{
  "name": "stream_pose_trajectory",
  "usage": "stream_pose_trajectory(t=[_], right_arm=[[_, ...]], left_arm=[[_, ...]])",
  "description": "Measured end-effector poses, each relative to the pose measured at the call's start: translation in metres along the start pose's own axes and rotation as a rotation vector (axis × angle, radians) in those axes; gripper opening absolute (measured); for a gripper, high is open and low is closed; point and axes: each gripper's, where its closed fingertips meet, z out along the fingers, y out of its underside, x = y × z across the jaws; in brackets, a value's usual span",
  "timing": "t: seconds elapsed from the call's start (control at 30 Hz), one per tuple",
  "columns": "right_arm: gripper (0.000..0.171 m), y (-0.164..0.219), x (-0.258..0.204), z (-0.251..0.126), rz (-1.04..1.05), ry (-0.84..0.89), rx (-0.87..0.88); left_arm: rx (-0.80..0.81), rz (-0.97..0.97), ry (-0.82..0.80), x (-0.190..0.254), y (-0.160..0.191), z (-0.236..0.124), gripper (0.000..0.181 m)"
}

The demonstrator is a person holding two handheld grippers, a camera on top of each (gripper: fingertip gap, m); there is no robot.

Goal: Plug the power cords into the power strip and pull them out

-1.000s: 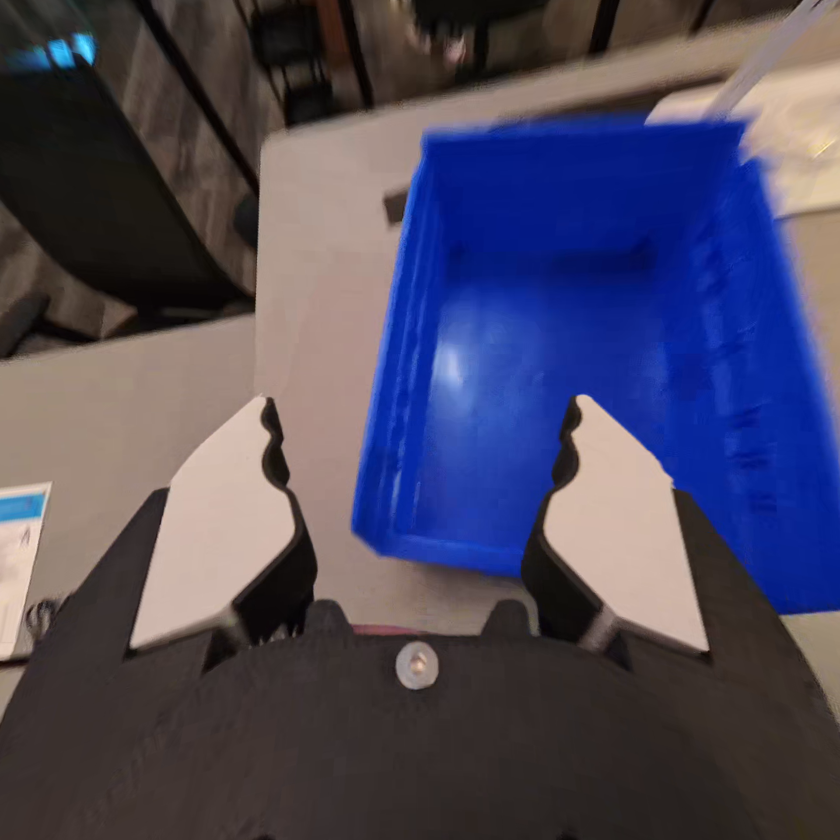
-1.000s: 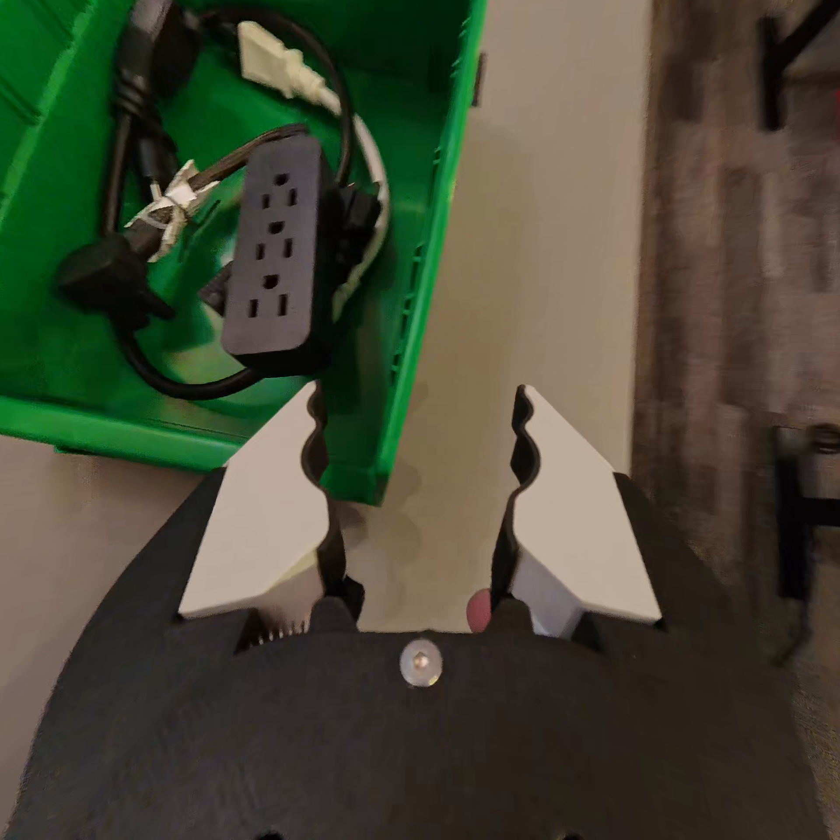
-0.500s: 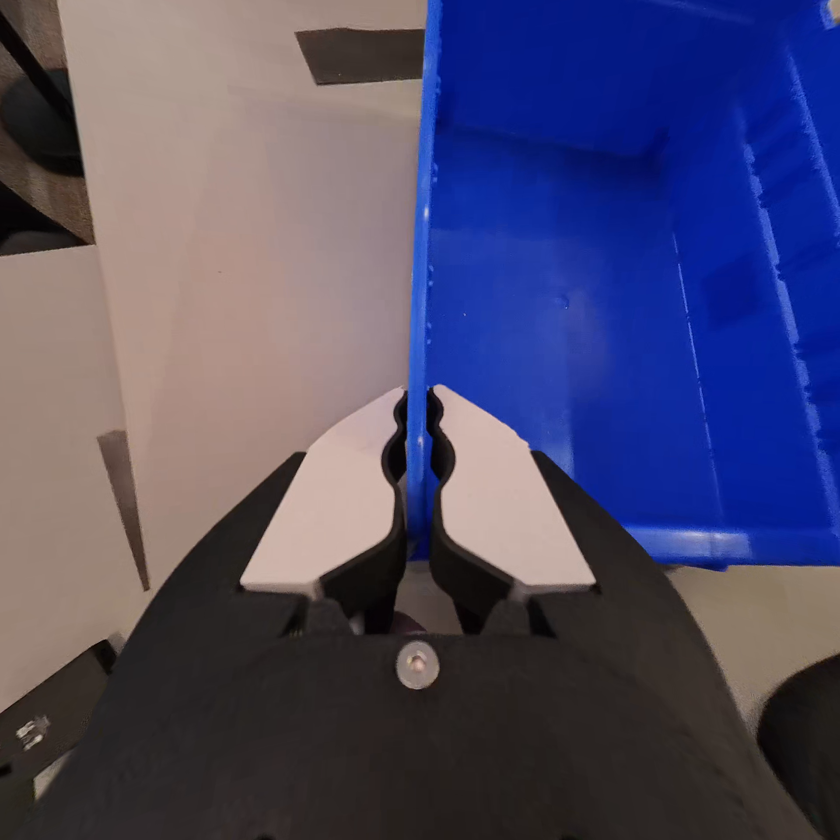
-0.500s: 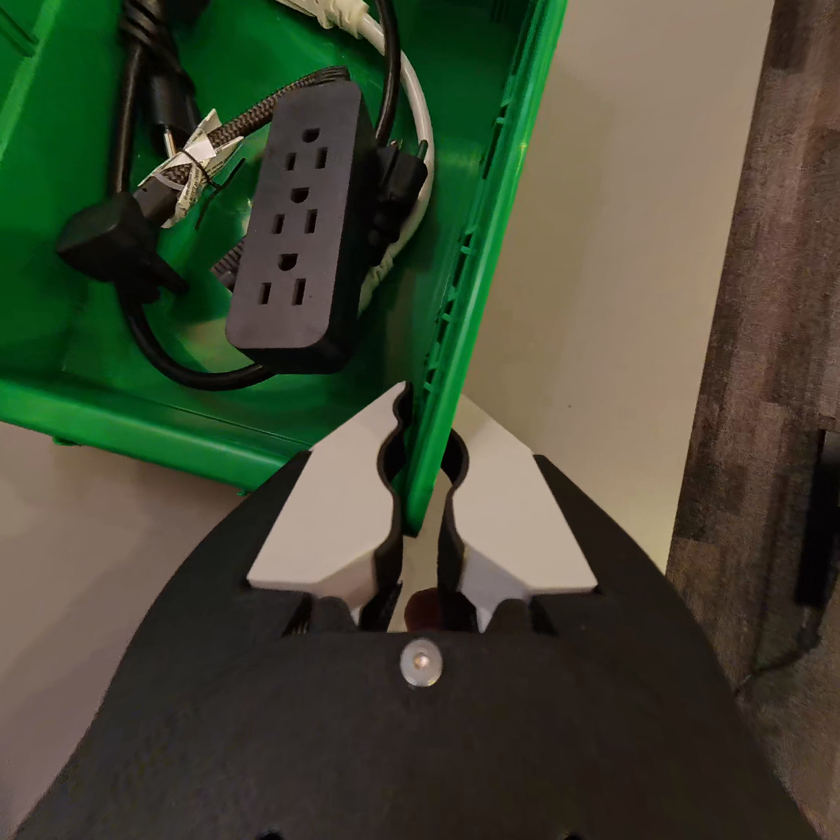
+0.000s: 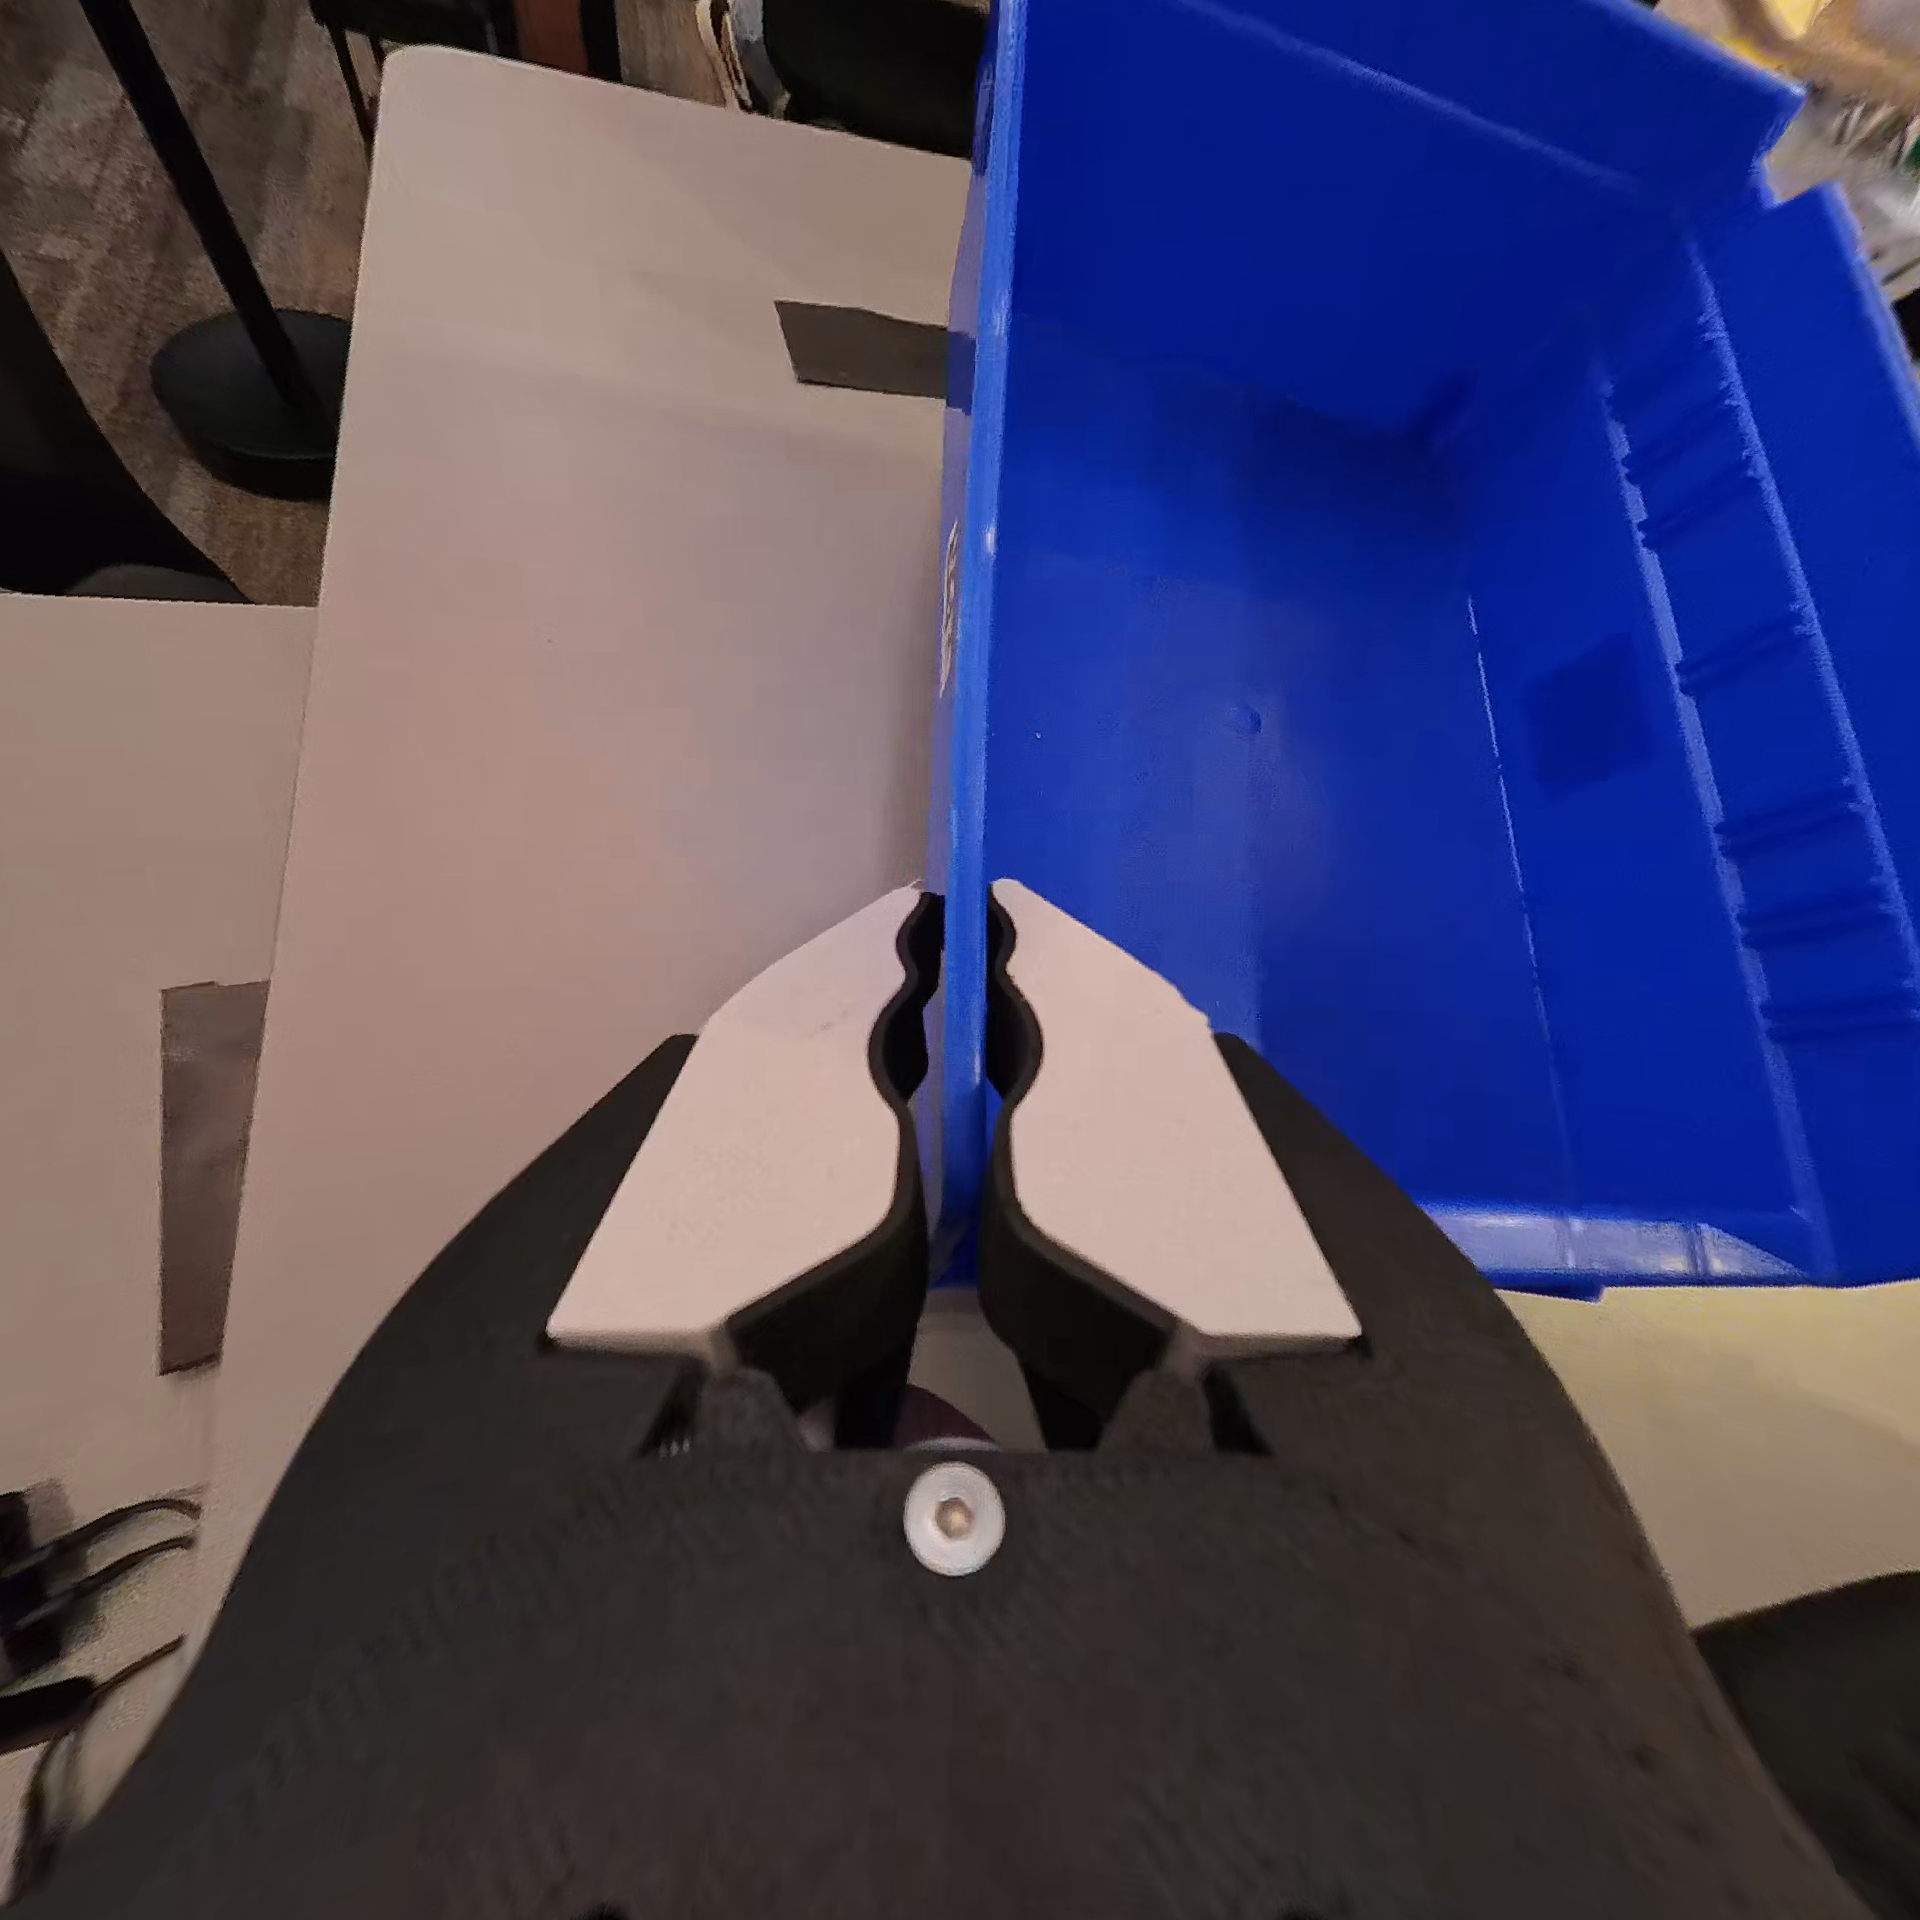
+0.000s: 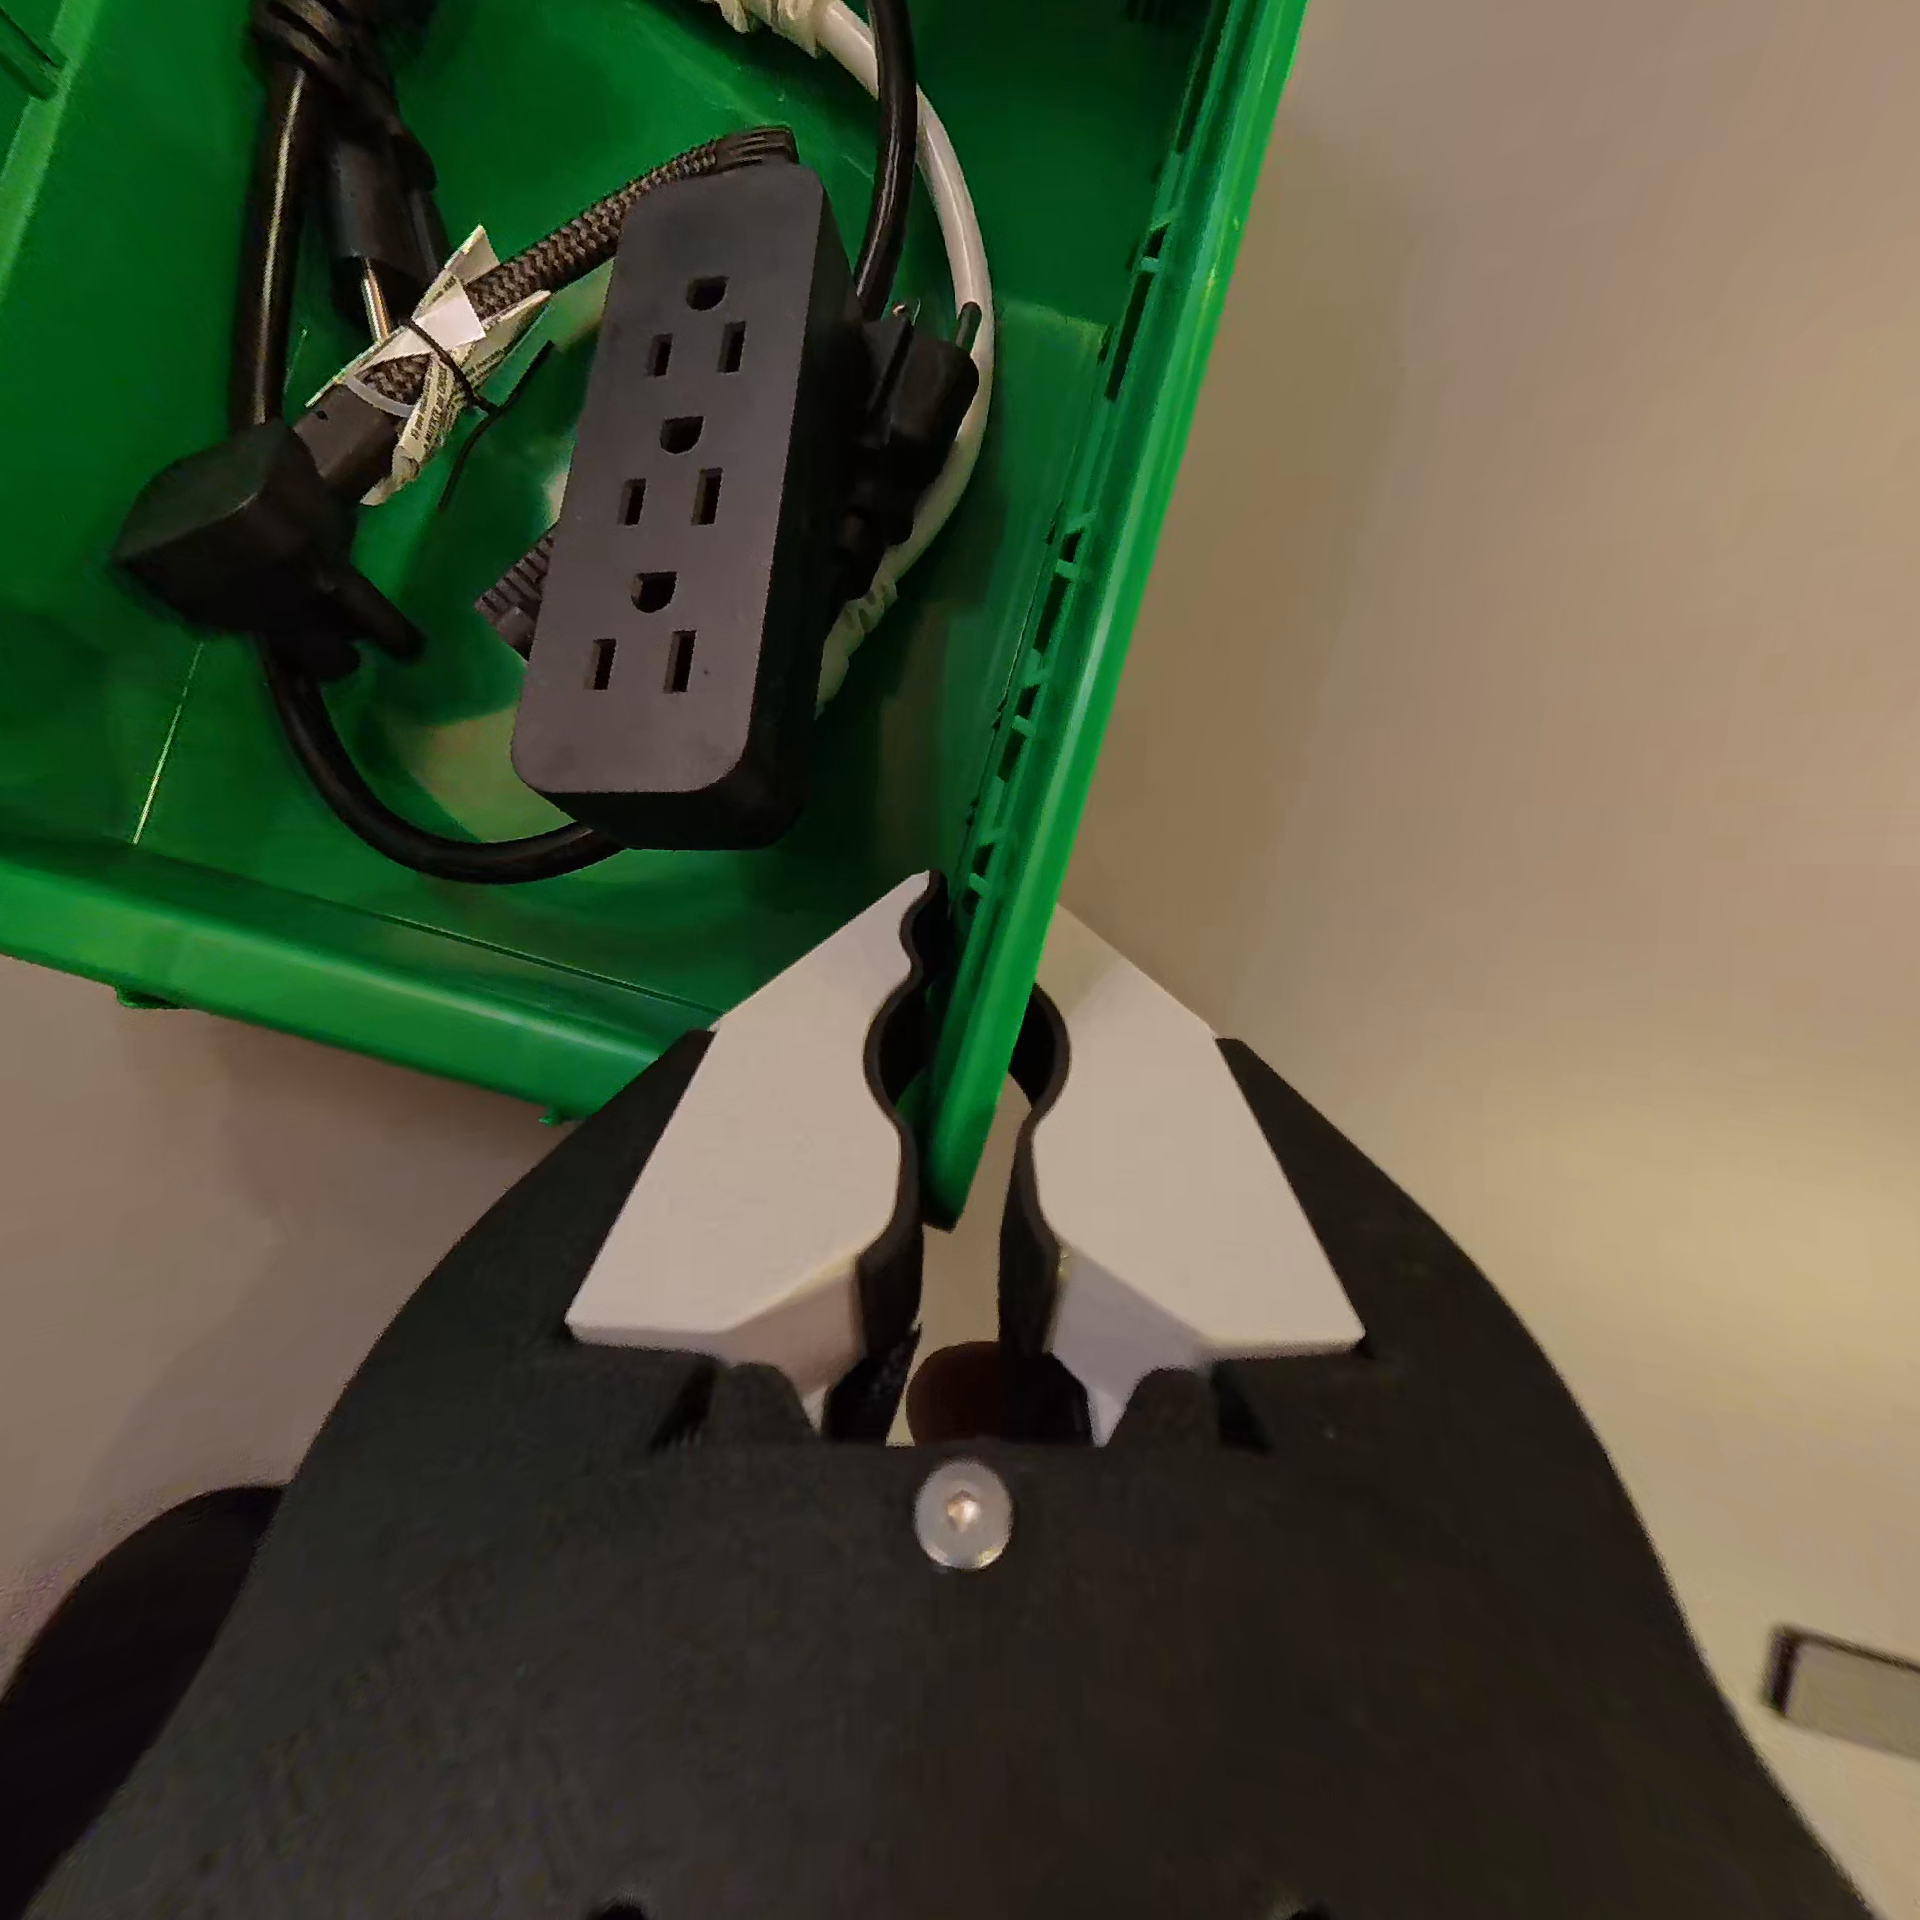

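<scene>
A black power strip (image 6: 681, 540) with three outlets lies in a green bin (image 6: 1132, 499), among black power cords (image 6: 249, 520) and a white cord (image 6: 951, 208). My right gripper (image 6: 977, 914) is shut on the green bin's right wall near its front corner. My left gripper (image 5: 961, 904) is shut on the left wall of an empty blue bin (image 5: 1351, 727). Both bins rest on a pale table.
The pale table top (image 5: 623, 623) extends left of the blue bin, with dark tape patches (image 5: 862, 348) on it. A black stand base (image 5: 244, 395) sits on the floor beyond. Bare table (image 6: 1507, 727) lies right of the green bin, with a small dark object (image 6: 1839, 1704). About 85 centimetres separates my left fingertips from my right.
A second ago both grippers were open and off the bins. They closed on the bin walls half a second ago and still hold them; both views have shifted slightly.
</scene>
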Motion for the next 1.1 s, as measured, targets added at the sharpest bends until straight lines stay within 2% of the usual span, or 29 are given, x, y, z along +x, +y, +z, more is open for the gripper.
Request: stream_pose_trajectory(t=[0.47, 0.73, 0.77, 0.8, 1.0, 1.1], right_arm=[[0.003, 0.03, -0.168, -0.022, -0.093, -0.093, 0.014], [0.002, 0.001, -0.269, -0.003, -0.069, -0.212, 0.043], [0.006, -0.004, -0.284, -0.001, -0.066, -0.226, 0.059], [0.017, -0.009, -0.301, 0.002, -0.043, -0.258, 0.075], [0.036, -0.032, -0.383, 0.017, 0.221, -0.473, 0.114], [0.025, -0.044, -0.406, 0.024, 0.161, -0.443, 0.144]], left_arm=[[0.219, -0.105, 0.051, 0.03, -0.02, -0.061, 0.005], [0.279, -0.166, 0.085, 0.041, -0.008, -0.093, 0.005], [0.284, -0.172, 0.086, 0.04, -0.007, -0.096, 0.005], [0.289, -0.18, 0.087, 0.04, -0.007, -0.1, 0.005], [0.329, -0.216, 0.094, 0.036, -0.004, -0.125, 0.005], [0.341, -0.22, 0.09, 0.033, -0.002, -0.136, 0.005]])
